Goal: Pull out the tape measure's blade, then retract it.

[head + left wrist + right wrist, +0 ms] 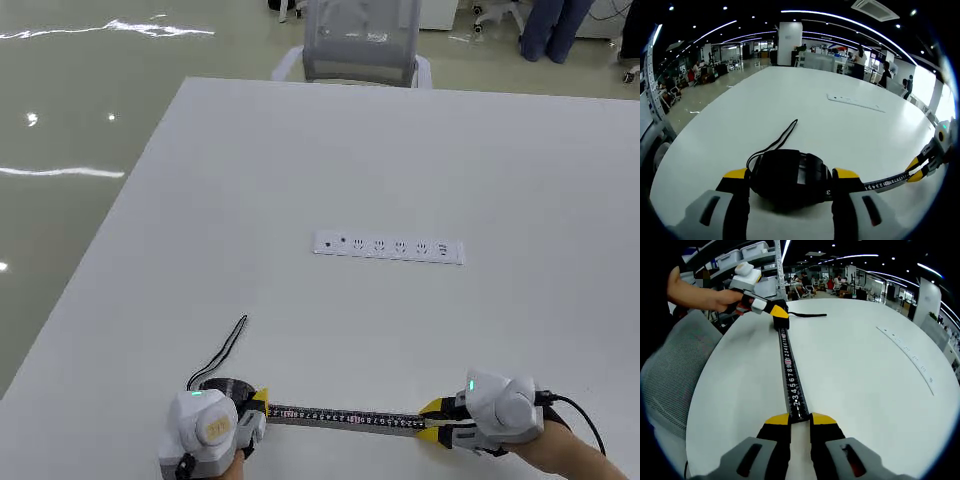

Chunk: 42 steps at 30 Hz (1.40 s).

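Tape measure case clamped on the table by the left hand-held gripper; blade drawn out, its end pinched by the right hand-held gripper — pull-out judged done, retraction left.

power strip — mid-table | white table | grey chair — far edge

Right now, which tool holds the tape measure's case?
The left tool, clamped on the black case; the right tool pinches the end of the extended blade instead.
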Motion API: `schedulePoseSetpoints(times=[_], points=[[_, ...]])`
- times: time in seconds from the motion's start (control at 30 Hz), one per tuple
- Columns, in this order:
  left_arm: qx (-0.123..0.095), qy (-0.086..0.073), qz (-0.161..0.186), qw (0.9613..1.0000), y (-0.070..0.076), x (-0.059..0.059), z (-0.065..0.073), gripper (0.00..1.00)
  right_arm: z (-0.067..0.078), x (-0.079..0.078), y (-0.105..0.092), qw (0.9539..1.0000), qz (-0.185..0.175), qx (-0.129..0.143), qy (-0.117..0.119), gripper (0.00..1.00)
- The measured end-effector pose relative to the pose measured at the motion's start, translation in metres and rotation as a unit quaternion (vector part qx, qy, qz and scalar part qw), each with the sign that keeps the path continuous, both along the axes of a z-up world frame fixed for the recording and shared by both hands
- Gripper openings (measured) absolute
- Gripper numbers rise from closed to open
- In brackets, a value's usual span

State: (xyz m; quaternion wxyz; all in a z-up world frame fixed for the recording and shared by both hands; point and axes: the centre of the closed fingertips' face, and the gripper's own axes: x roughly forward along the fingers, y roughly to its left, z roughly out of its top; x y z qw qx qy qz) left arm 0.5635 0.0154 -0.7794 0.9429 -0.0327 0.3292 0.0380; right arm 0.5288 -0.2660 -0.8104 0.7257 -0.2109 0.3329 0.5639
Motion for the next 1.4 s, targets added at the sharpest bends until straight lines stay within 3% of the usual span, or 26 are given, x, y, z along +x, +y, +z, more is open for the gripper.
schedulePoseSetpoints(times=[0.43,1.4], points=[[0.015,0.005,-0.002,0.9999,0.000,-0.001,0.000,0.62,0.003,-0.001,0.003,1.0000,0.001,0.003,-0.001,0.13],[0.013,0.007,-0.010,0.9998,0.000,0.000,-0.001,0.61,0.005,0.003,0.014,0.9999,0.008,0.010,-0.006,0.13]])
